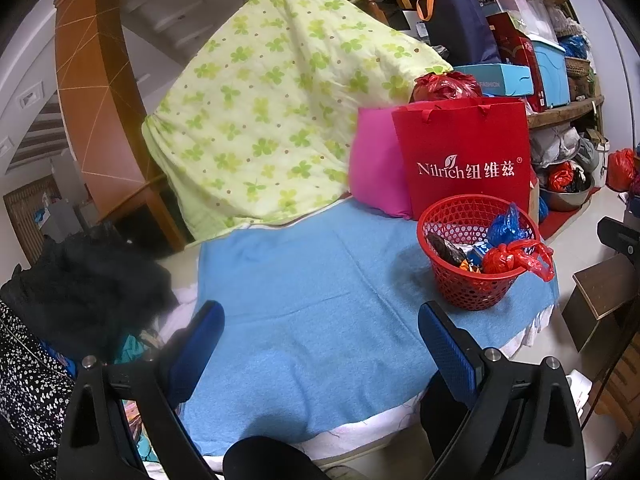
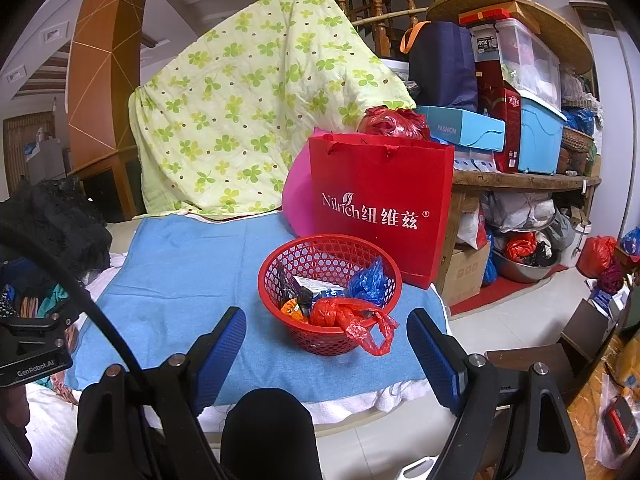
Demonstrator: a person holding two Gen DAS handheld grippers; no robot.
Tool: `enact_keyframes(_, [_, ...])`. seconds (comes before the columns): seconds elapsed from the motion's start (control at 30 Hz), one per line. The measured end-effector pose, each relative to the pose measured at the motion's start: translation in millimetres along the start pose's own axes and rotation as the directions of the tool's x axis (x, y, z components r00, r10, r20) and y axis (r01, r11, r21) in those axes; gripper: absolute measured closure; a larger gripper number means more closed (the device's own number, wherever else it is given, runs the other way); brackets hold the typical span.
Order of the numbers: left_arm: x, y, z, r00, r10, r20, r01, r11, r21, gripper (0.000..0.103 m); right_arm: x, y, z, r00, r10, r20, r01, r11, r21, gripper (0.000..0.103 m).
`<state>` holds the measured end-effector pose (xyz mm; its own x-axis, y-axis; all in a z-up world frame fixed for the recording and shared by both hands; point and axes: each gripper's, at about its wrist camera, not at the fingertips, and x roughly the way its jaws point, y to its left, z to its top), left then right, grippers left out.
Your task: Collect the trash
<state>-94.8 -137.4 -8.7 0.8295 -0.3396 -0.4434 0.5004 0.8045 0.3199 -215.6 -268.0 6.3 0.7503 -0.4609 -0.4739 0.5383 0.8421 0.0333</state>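
Our right tongs (image 2: pixel 326 354), wide and empty, face the basket (image 2: pixel 330 294) at twelve o'clock; for our left tongs (image 1: pixel 320 344), equally wide, the basket sits at two.

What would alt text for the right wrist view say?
A red basket of trash sits on a blue towel, just beyond the open right gripper. Behind it stands a red bag.

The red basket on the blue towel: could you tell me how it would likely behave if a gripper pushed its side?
The red basket looks like thin perforated plastic holding only wrappers and bags, so probably light. It narrows toward its base, so it may tip. The blue towel underneath might bunch rather than let it slide.
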Motion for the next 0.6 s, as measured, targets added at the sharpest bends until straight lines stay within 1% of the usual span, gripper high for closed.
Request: enact_keyframes(0.6, [-3.3, -1.7, 2.2, 1.0, -0.009, -0.002, 0.009, 0.999, 0.035, 0.006, -0.4, -1.6, 0.1, 1.0, -0.001, 0.0, 0.001, 1.0, 0.005, 0.018])
